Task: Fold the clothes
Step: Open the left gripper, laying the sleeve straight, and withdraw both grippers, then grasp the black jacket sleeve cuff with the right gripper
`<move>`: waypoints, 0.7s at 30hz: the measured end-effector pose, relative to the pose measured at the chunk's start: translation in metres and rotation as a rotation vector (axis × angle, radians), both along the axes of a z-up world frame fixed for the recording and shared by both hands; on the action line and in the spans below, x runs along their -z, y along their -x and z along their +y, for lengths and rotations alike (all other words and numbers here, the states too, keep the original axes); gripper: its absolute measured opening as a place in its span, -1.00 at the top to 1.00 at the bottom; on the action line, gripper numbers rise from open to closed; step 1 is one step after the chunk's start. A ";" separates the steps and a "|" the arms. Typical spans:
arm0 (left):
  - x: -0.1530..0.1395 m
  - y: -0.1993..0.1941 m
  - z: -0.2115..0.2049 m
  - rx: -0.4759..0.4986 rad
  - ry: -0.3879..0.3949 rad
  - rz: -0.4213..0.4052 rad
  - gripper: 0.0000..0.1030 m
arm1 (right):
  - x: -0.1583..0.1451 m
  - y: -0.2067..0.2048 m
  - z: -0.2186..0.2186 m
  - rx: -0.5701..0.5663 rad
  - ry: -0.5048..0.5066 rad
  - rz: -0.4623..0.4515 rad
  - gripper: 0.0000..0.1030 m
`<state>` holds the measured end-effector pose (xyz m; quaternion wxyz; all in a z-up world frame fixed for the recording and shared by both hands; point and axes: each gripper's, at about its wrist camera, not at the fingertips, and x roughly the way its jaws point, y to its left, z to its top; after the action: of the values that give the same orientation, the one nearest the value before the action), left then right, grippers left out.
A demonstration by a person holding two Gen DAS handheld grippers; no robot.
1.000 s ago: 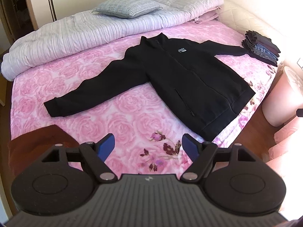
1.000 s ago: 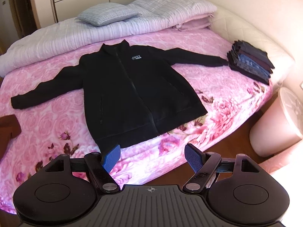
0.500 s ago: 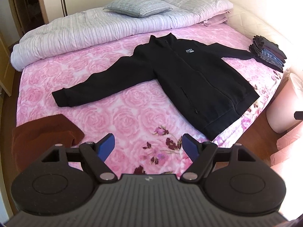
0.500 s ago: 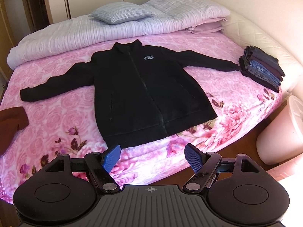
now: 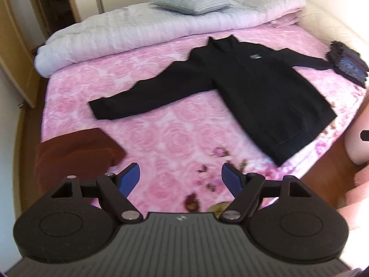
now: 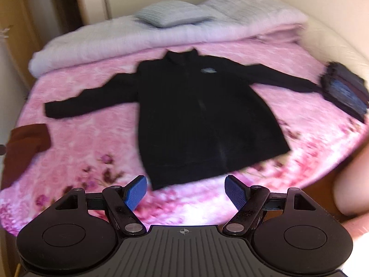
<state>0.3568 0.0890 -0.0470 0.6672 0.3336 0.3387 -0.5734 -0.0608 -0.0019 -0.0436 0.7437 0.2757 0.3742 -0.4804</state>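
Flanking the spread black jacket (image 6: 203, 120): folded pile (image 6: 346, 92), brown garment (image 6: 25, 145); both claws (image 5: 181, 180) (image 6: 185, 191) released, empty.

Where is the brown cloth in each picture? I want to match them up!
Left wrist view: the brown cloth lies low on the left, on the pink bedspread, just above the left tongs.
Right wrist view: the brown cloth sits at the far left edge, partly cut off.
Shared landmark: in both views it lies just below the cuff of the black jacket sleeve that stretches to the left.
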 end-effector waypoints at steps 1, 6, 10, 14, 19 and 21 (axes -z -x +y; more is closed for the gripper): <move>0.000 -0.005 0.001 -0.011 -0.001 -0.015 -0.45 | 0.003 -0.008 -0.004 -0.041 0.002 0.001 -0.51; 0.006 -0.057 -0.001 -0.090 -0.010 -0.054 -0.45 | 0.009 -0.066 -0.024 -0.232 0.025 0.021 -0.51; 0.017 -0.104 -0.016 -0.132 -0.008 -0.080 -0.45 | 0.013 -0.120 -0.040 -0.373 0.083 0.027 -0.51; 0.045 -0.150 -0.053 -0.143 0.004 -0.049 -0.45 | 0.025 -0.179 -0.065 -0.485 0.133 0.074 -0.51; 0.100 -0.194 -0.119 -0.107 -0.026 -0.035 -0.44 | 0.051 -0.253 -0.099 -0.632 0.196 0.147 -0.51; 0.121 -0.209 -0.140 -0.104 -0.050 -0.042 -0.43 | 0.066 -0.281 -0.113 -0.695 0.216 0.162 -0.50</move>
<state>0.5662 -0.0513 -0.1675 0.6946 0.3439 0.3558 -0.5221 0.2202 -0.1146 -0.1094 0.8553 0.0133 0.4501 -0.2564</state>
